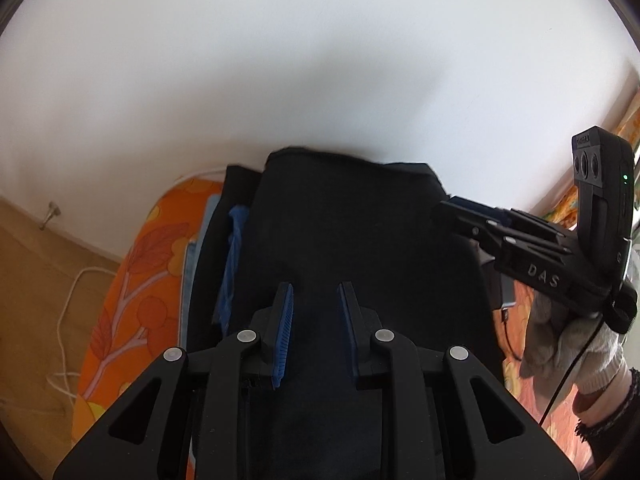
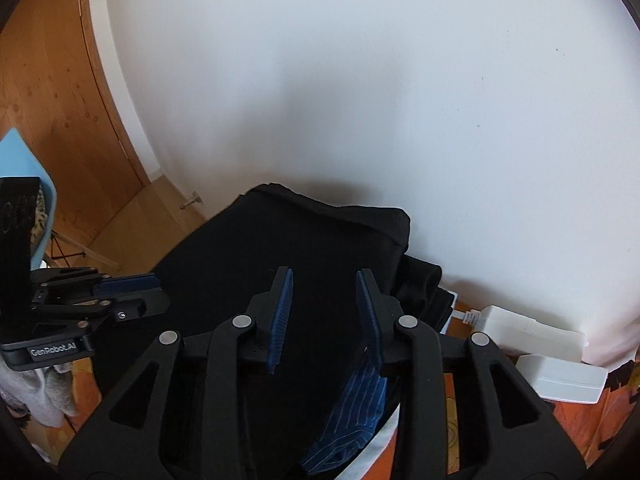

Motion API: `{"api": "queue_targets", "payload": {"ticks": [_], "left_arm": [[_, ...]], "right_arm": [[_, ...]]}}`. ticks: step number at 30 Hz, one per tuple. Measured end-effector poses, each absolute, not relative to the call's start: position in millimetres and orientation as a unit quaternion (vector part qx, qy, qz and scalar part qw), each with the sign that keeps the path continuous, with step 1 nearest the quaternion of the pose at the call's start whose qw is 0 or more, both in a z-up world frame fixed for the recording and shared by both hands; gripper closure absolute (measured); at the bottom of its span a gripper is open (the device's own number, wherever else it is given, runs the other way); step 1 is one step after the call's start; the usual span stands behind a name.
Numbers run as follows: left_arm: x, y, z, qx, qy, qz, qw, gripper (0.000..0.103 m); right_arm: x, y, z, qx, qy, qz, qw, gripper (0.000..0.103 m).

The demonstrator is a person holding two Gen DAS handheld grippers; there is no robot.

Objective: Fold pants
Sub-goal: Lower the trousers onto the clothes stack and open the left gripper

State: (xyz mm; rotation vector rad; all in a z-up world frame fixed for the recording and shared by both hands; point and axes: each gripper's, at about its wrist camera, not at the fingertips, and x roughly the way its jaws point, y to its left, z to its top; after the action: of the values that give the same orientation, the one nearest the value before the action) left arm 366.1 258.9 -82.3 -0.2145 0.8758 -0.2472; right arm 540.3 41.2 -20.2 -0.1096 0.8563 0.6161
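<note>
Folded black pants [image 1: 352, 232] lie on top of a pile of clothes on an orange flowered bedspread [image 1: 136, 300]. My left gripper [image 1: 316, 286] hovers over their near part, its blue pads apart with only the dark cloth showing below the gap. In the right wrist view the same pants [image 2: 304, 240] fill the middle, and my right gripper [image 2: 324, 272] stands open above them with nothing pinched. Each gripper shows in the other's view: the right gripper [image 1: 460, 216] at the pants' right edge, the left gripper [image 2: 140, 294] at their left edge.
A blue striped cloth [image 2: 352, 412] and a blue garment [image 1: 236, 248] stick out from under the pants. White plug boxes [image 2: 532, 332] lie on the bed by the white wall [image 2: 360, 80]. A gloved hand [image 1: 560, 344] holds the right gripper. Wooden floor with a white cable [image 1: 68, 308] lies left.
</note>
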Motion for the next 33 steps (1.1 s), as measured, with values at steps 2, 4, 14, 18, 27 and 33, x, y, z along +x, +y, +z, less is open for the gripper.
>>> {"api": "queue_targets", "payload": {"ticks": [2,4,14,18,27,33], "left_arm": [[361,266,-88,-0.109,0.428,-0.116,0.89,0.081],[356,271,-91,-0.111,0.433,-0.113,0.887,0.078],[308,257,-77,-0.073,0.424,-0.085,0.899,0.052],[297,246,-78,-0.07,0.426,-0.085,0.898,0.048],[266,226,-78,-0.075,0.449,-0.079,0.887,0.044],[226,206,-52,-0.063,0.417,-0.061,0.905,0.04]], "right_arm": [[541,41,-31,-0.064,0.421,0.277,0.862,0.069],[546,45,-44,-0.091,0.426,0.263,0.861,0.065],[516,34,-23,-0.086,0.41,0.255,0.871,0.054],[478,37,-18,-0.115,0.403,0.281,0.863,0.054],[426,14,-33,-0.144,0.451,0.287,0.832,0.054],[391,-28,-2,-0.11,0.427,0.276,0.854,0.039]]}}
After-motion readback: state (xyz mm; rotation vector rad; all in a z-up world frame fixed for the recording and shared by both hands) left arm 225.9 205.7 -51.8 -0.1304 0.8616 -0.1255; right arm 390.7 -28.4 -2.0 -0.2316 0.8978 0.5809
